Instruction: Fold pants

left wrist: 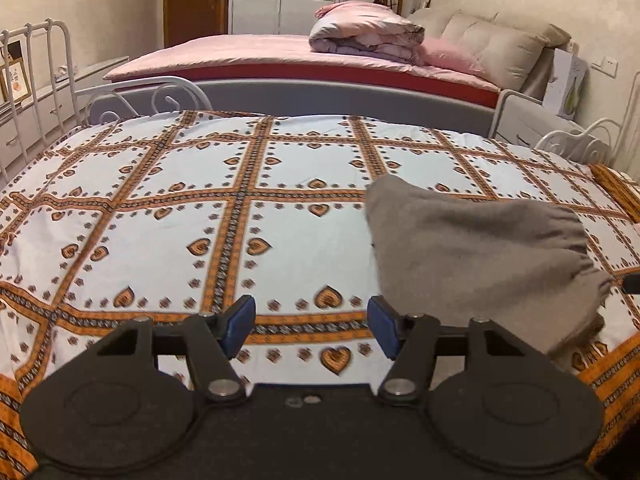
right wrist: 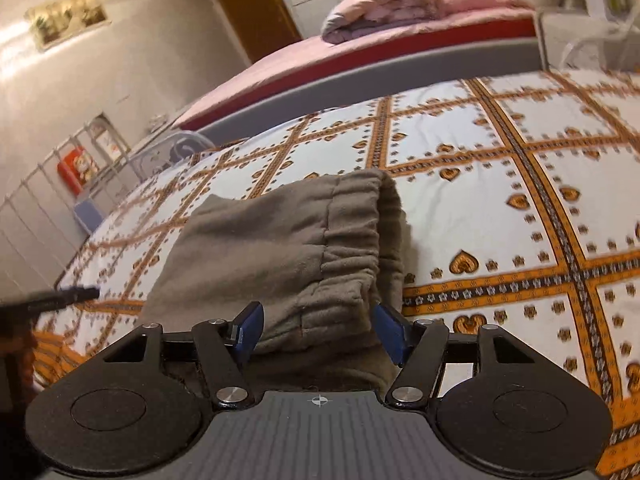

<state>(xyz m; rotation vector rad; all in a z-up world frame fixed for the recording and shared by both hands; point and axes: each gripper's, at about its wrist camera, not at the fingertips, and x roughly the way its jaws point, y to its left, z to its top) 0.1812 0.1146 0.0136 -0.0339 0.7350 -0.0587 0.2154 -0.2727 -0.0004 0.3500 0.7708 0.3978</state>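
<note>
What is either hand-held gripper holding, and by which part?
Nothing: both are open. The left hand-held gripper is empty; the right hand-held gripper straddles the pants unpinched.

No legible text, labels or numbers anywhere in either view.

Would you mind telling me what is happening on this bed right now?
A person with a hand-held gripper in each hand is folding grey pants on a patterned bedspread. The pants lie folded into a bundle. The right hand-held gripper stands open around their near edge; the left hand-held gripper is open and empty beside them.
</note>
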